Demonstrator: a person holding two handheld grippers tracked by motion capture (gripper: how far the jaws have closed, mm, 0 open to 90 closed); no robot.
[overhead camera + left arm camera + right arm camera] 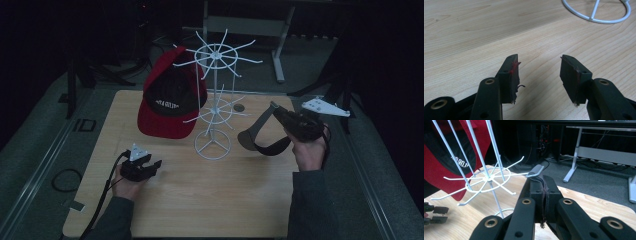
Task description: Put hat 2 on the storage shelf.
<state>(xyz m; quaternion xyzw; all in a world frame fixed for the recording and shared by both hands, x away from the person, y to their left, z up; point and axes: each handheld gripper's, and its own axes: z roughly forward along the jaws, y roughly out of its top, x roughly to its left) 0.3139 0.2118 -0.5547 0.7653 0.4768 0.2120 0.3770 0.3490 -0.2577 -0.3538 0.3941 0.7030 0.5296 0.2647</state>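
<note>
We are holding one dark visor [262, 136] in our right gripper [274, 111], lifted above the right half of the wooden table [210, 200], just right of the white wire rack [214, 100]. In the high view the visor is hanging as a curved loop: its long axis is running from the clamped end at upper right down toward the lower left, with the grey brim pointing left toward the rack's round base and the band curving back underneath toward our right hand [309, 150].

The right gripper's jaws are pressing together on a thin edge of the visor; in the right gripper view the pads are meeting with only the dark fabric strip between them, and a grey tip of the visor [535, 170] is sticking out past them toward the rack [489, 179].

Our left gripper [154, 166] is resting low over the table at front left, jaws standing well apart with nothing between them; the left gripper view is showing bare wood in the gap [539, 72].

We are counting one visor, one red and black cap [167, 95] hanging on the rack, one rack with two tiers of spokes, and two grippers.
</note>
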